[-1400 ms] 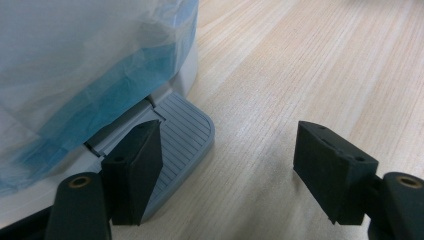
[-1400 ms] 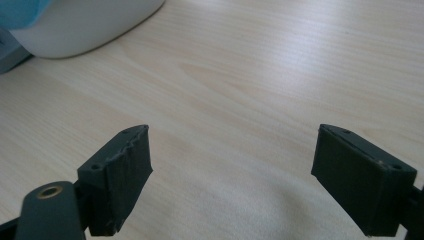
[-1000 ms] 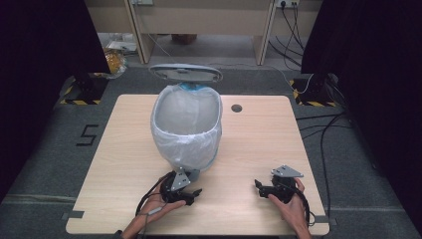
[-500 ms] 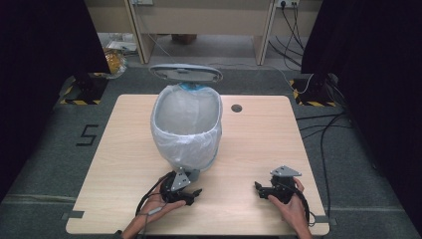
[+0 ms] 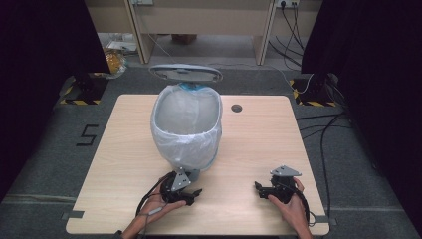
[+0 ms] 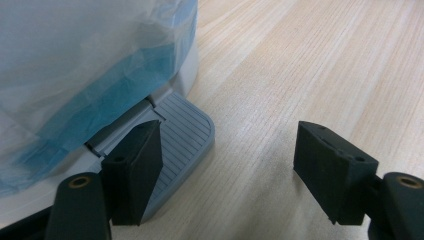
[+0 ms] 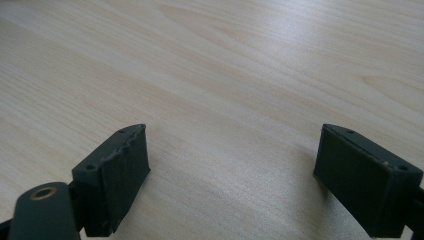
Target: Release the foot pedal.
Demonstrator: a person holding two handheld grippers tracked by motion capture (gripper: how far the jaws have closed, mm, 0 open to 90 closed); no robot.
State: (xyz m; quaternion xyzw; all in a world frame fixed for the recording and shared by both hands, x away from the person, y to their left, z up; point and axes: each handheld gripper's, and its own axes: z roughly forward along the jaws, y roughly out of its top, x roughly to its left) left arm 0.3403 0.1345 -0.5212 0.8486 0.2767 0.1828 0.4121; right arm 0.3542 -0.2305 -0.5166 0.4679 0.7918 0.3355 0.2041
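Counter (image 5: 124,149): pale wood, taking up the middle of the high view; its grain runs under both pairs of jaws in the gripper views.
Bin (image 5: 185,149): a grey oval pedal bin standing on the counter, centre of the high view, slightly toward the far edge; in the left gripper view its base takes up the left side.
Liner (image 5: 169,142): a thin whitish bag lining the bin and folded down over its rim; a blue band of it shows at the left in the left gripper view.
Lid (image 5: 185,73): grey, raised behind the bin at the top centre of the high view, so the bin's mouth is uncovered.
Left gripper (image 5: 195,193): in the left hand (image 5: 159,209), lower centre of the high view, just beside the bin's near foot. Its jaws stand wide apart with nothing between them; in its own view one jaw lies over the pedal, the other over bare wood. Whether that jaw presses the pedal I cannot tell.
Right gripper (image 5: 259,189): in the right hand (image 5: 293,209), lower right of the high view, well apart from the bin. Jaws wide, only bare counter between them.
Pedal (image 6: 187,132): a ribbed grey tab jutting from the bin's base, lower left of the left gripper view.
Hole (image 5: 237,108): a small dark round one in the counter, just right of the bin.
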